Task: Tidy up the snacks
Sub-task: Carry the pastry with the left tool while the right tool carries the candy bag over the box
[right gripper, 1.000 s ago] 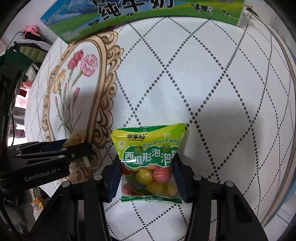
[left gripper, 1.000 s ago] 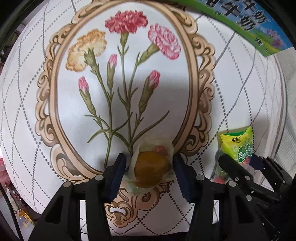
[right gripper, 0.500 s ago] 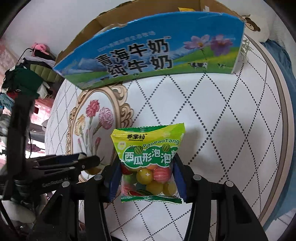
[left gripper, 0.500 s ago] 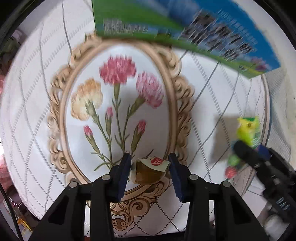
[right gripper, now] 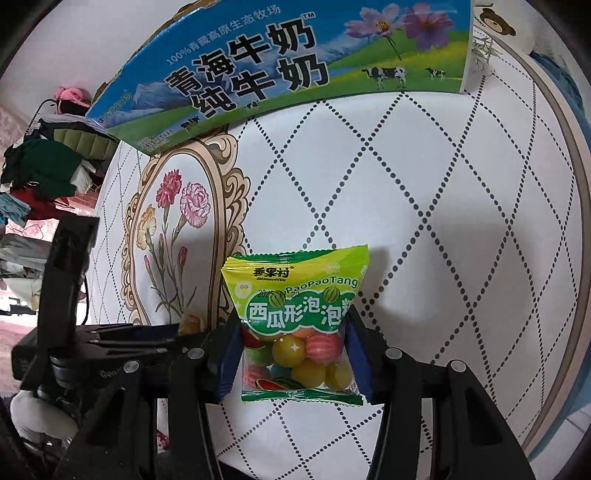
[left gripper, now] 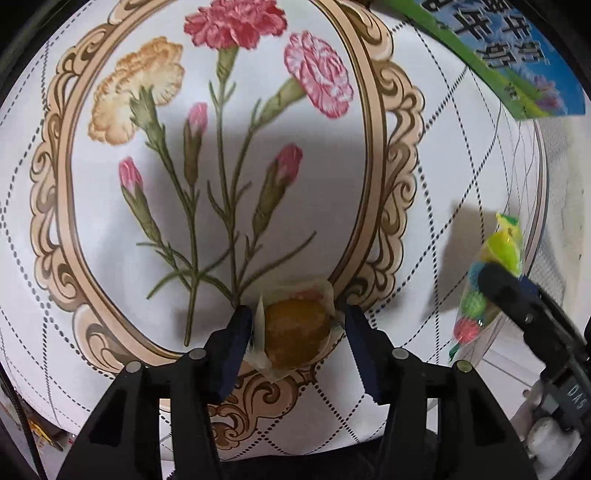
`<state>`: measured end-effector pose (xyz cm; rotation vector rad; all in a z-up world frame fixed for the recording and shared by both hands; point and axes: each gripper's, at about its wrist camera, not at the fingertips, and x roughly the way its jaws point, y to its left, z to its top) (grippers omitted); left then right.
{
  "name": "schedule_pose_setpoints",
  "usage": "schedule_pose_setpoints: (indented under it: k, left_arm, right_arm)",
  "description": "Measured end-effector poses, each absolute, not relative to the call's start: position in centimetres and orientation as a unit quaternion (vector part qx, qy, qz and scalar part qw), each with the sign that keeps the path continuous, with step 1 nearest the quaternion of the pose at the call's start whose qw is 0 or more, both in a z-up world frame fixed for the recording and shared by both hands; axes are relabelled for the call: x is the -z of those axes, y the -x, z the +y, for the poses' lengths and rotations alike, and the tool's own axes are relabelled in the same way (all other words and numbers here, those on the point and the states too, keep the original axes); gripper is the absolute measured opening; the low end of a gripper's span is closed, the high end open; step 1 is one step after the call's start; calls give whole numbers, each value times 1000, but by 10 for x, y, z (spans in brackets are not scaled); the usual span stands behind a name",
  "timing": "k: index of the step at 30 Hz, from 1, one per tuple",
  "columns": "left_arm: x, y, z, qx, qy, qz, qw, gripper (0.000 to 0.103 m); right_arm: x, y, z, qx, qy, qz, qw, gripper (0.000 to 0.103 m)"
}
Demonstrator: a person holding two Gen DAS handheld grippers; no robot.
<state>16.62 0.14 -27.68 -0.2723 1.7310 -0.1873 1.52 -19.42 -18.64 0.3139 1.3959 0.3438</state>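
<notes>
My left gripper (left gripper: 293, 314) is shut on a small brown pastry in a clear wrapper (left gripper: 295, 332) and holds it above the flower print of the tablecloth. My right gripper (right gripper: 291, 325) is shut on a green bag of coloured gum balls (right gripper: 297, 325); the bag also shows in the left wrist view (left gripper: 491, 280) at the right, held off the table. The left gripper shows in the right wrist view (right gripper: 177, 328) at the left, level with the right one. A blue and green milk carton box (right gripper: 280, 70) stands at the far side of the table.
The round table has a white quilted cloth (right gripper: 424, 184) with a framed carnation print (left gripper: 221, 147). The table's rim (right gripper: 576, 258) curves at the right. Clothes and clutter (right gripper: 44, 173) lie beyond the left edge. A bear-print item (right gripper: 495, 22) sits at the back right.
Both grippers have lifted off the table with their snacks still held. The left view swung away and back over the flower print. The milk box has come fully into the right wrist view.
</notes>
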Motion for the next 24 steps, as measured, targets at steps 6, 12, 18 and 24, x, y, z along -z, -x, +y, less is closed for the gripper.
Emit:
schedule_pose_setpoints:
  k: [6, 12, 18, 24]
  left_arm:
    - [278, -158, -34, 106, 50, 751, 650, 60]
    - [276, -141, -60, 96, 3, 742, 663, 53]
    - [257, -125, -65, 78, -1, 733, 676, 39]
    - [221, -147, -55, 89, 47, 728, 678, 39]
  right_arm:
    - [195, -14, -188, -158, -144, 644, 735, 54]
    - [200, -12, -184, -156, -140, 645, 735, 54]
    - [187, -12, -190, -156, -138, 629, 749, 54]
    - [169, -19, -197, -162, -149, 616, 757, 54]
